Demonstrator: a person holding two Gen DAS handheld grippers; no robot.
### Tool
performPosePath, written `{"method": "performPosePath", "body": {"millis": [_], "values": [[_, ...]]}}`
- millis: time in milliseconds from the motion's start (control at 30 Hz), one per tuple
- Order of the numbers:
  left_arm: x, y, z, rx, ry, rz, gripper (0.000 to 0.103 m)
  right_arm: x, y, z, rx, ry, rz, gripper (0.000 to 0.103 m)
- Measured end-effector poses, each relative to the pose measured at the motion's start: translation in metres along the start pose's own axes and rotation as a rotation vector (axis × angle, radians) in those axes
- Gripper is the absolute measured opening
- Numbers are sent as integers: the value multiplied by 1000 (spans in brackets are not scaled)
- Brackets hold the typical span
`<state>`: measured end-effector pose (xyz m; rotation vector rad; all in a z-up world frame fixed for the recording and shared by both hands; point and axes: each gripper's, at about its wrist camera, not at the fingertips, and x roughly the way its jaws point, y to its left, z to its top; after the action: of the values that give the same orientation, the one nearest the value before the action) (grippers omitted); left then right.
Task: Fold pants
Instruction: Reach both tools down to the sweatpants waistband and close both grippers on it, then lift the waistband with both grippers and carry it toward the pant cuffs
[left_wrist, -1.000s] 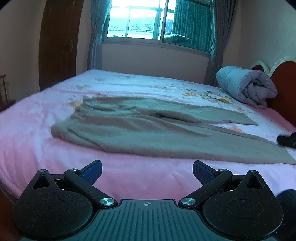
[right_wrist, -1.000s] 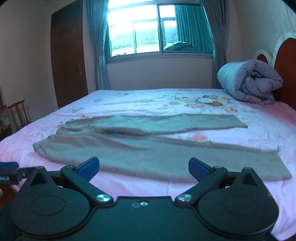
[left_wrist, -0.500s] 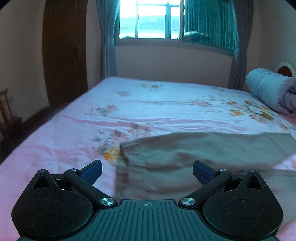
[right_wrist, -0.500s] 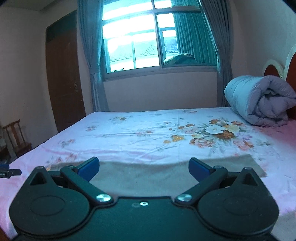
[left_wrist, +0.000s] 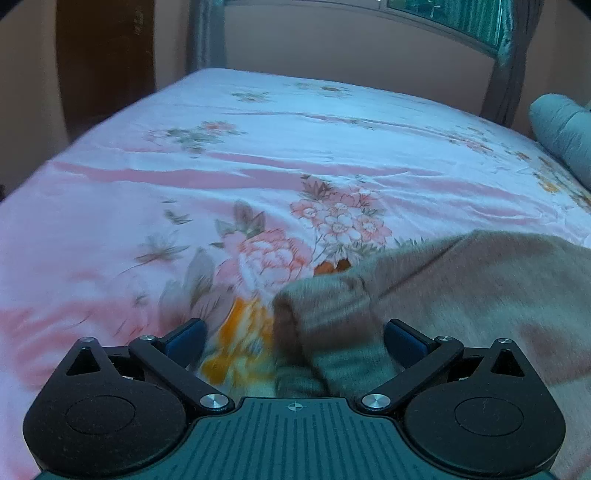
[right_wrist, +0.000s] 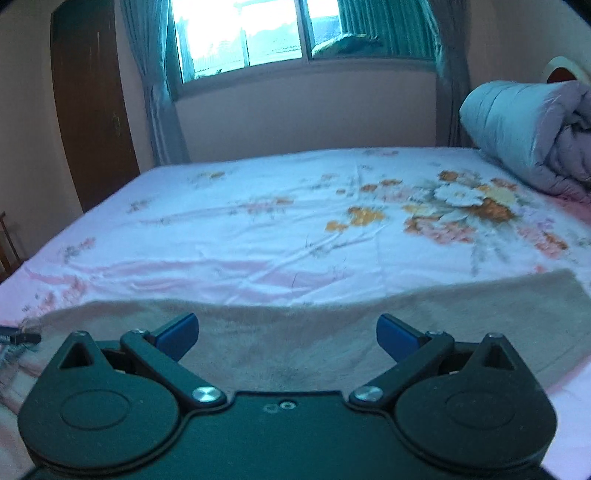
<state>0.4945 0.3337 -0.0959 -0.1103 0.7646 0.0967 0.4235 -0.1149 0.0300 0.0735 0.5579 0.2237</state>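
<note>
Grey-beige pants (left_wrist: 461, 295) lie flat on the pink floral bed sheet (left_wrist: 258, 166). In the left wrist view my left gripper (left_wrist: 293, 338) is open, low over the sheet, with the waistband corner of the pants (left_wrist: 325, 306) between its blue pads. In the right wrist view my right gripper (right_wrist: 286, 334) is open just above the far pant leg (right_wrist: 332, 332), whose cuff end (right_wrist: 546, 295) lies to the right. The tip of the left gripper (right_wrist: 18, 336) shows at the left edge.
A rolled grey quilt (right_wrist: 528, 129) lies at the head of the bed on the right, by a red headboard (right_wrist: 561, 72). A window with curtains (right_wrist: 295, 33) and a brown door (right_wrist: 92, 110) stand beyond the bed. A wooden chair (right_wrist: 7, 247) is at the left.
Both grippers have moved forward and down from the bed's near side to the far edge of the pants. The left one now straddles the waistband corner. Both stay open.
</note>
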Motion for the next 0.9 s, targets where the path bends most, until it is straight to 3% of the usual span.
{"method": "performPosePath", "body": {"millis": [200, 233, 267, 367, 433, 600, 700, 767, 900], "values": [[19, -1, 2, 42, -2, -66, 99, 21, -5, -8, 15, 21, 4, 97], [16, 1, 1, 41, -9, -93, 86, 23, -7, -8, 19, 22, 1, 97], [14, 2, 1, 44, -16, -122, 67, 24, -9, -7, 22, 22, -4, 97], [4, -3, -1, 40, -22, -165, 34, 27, -15, -5, 28, 22, -8, 97], [-5, -3, 0, 23, -46, -180, 21, 30, -18, -3, 27, 24, -2, 97], [-37, 6, 1, -49, -183, -226, 20, 51, -14, 2, -63, 52, 53, 95], [-56, 12, 2, -91, -249, -262, 20, 72, -7, 5, -162, 81, 94, 80], [-62, 14, 2, -98, -259, -273, 20, 85, 2, 5, -261, 91, 117, 70], [-58, 19, 1, -86, -233, -267, 20, 111, 19, 9, -446, 115, 166, 61]]}}
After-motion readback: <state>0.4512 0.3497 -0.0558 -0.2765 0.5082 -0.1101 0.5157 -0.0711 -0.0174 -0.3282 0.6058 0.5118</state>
